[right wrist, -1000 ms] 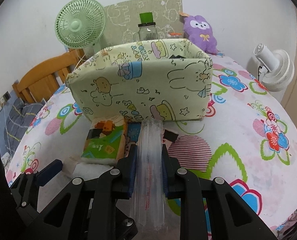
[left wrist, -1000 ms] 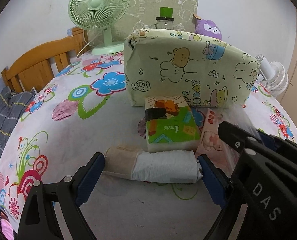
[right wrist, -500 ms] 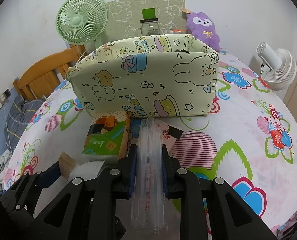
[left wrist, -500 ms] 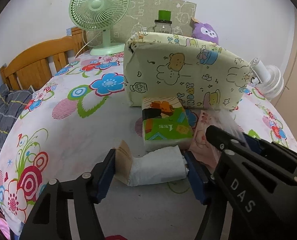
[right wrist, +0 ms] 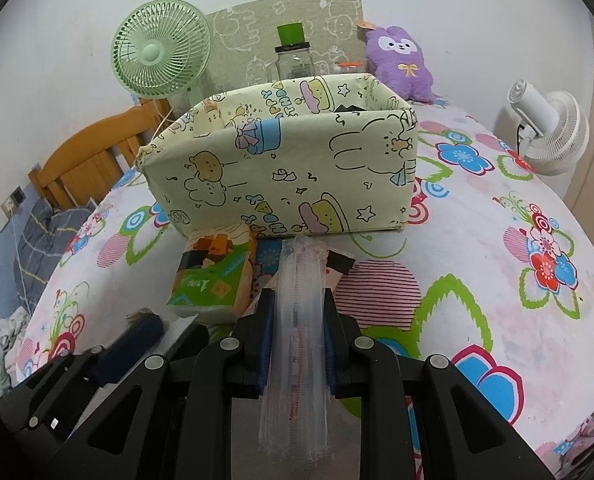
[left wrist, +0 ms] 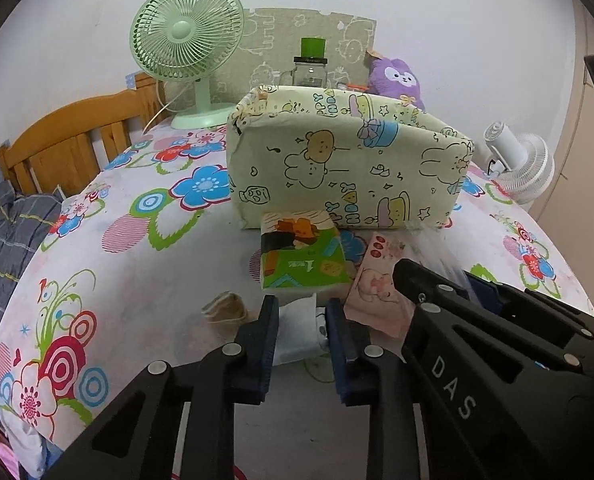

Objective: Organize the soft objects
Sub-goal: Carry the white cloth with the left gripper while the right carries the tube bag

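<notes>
Ahead of the left gripper [left wrist: 301, 312], a green tissue pack [left wrist: 303, 256] and the cartoon-print storage box [left wrist: 345, 160] block the straight path. The right gripper [left wrist: 477, 320] crowds its right side. To its left the floral tablecloth [left wrist: 137, 280] lies open, with a green fan [left wrist: 187, 46] far beyond.

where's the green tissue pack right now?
The green tissue pack lies on the flowered tablecloth, right in front of the cartoon-print box, left of the pink packet.
</notes>
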Motion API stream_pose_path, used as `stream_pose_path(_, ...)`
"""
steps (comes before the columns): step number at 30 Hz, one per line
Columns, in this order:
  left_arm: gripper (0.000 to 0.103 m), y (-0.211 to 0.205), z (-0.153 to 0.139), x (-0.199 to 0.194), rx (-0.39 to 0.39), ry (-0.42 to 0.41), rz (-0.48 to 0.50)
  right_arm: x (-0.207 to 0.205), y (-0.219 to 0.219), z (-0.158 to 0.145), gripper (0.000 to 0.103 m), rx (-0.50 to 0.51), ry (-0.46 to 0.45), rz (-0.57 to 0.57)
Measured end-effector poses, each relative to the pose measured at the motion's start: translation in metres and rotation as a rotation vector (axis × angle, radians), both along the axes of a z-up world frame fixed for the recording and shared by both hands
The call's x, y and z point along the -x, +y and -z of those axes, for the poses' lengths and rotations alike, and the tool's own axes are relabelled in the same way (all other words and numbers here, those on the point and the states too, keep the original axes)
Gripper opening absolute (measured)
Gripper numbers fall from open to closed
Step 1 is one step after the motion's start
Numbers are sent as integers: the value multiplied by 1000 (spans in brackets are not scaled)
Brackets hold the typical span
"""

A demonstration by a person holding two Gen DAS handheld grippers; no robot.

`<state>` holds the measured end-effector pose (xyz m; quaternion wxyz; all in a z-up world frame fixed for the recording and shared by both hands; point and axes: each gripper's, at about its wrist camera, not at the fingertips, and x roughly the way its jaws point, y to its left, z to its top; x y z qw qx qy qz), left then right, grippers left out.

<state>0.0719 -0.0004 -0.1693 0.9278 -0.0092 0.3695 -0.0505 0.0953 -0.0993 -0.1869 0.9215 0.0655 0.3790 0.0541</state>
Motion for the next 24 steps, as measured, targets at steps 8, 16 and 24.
stream_pose_path(8, 13, -4, -2, 0, 1, 1, 12, 1, -4, -2, 24, -9, 2, 4)
stream_pose_path(16, 6, -8, -12, -2, 3, 4, 9, 2, -8, -11, 24, -19, -9, 5)
stream_pose_path(24, 4, -14, -24, 0, 4, -5, 22, 6, -15, -23, 24, -22, -27, 11)
